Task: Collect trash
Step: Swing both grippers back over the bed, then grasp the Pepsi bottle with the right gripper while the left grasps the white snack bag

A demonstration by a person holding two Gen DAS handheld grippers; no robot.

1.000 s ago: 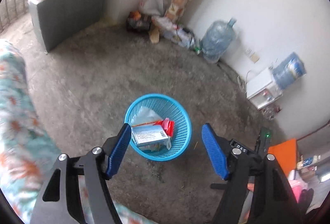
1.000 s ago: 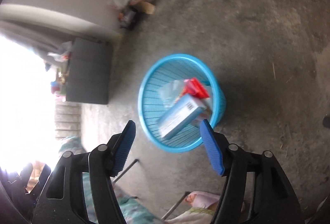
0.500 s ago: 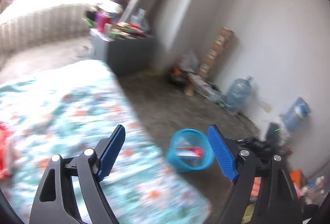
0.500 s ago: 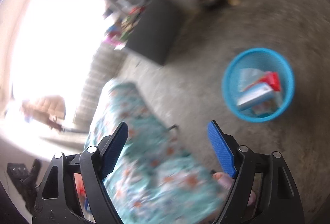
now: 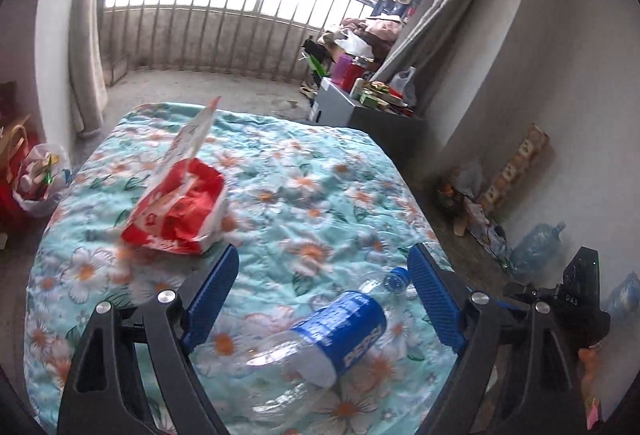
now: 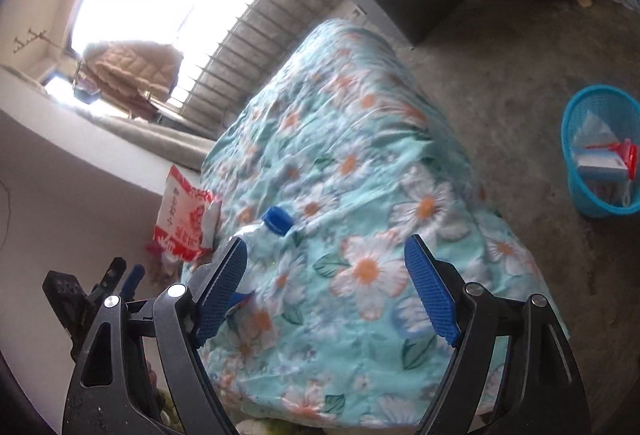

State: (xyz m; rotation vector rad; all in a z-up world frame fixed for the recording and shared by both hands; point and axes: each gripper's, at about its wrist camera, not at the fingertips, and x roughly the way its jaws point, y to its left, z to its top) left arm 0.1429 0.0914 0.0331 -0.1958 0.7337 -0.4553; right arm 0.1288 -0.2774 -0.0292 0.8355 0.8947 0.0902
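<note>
- Presently, the left gripper (image 5: 322,293) is held over the near end of a bed (image 5: 304,171) covered with a turquoise floral quilt; its blue fingers (image 5: 212,293) are spread wide, having just been opening further, and nothing is pressed between them.
- An empty clear plastic bottle (image 5: 320,339) with a blue label and blue cap is seen lying on its side on the quilt near the bed's near edge, below and between those fingers, untouched by either pad.
- A crumpled red-and-white bag (image 5: 176,211) is found towards the bed's left side, well apart from the bottle.
- The right gripper (image 6: 326,291) is likewise held with its fingers wide apart over the quilt, nothing gripped.
- A blue mesh basket (image 6: 572,123) is set on the concrete floor beside the bed, with a box and red scraps inside.
</note>
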